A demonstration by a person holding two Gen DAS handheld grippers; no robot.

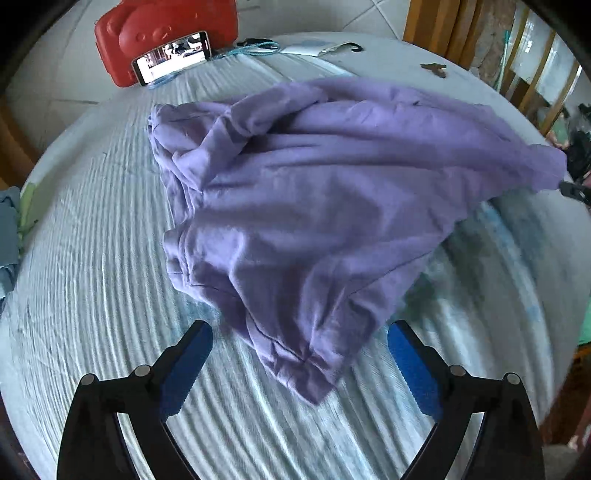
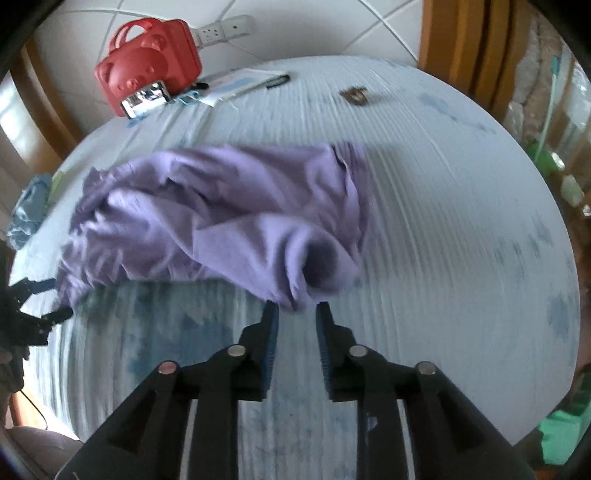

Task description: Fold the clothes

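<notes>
Left wrist view: purple garment rumpled mid-worktop, near corner between the wide-spread left gripper — right gripper, narrow, pinches the far edge; judged best drawn taut before creasing.

Looks like somebody's home, probably a living or dining room; white tiled floor with a power strip lying on it; wooden furniture legs behind; a round table under a pale ribbed cloth, cluttered with a red bear-faced case, a phone propped against it, papers and a pen; lived-in stuff.
</notes>
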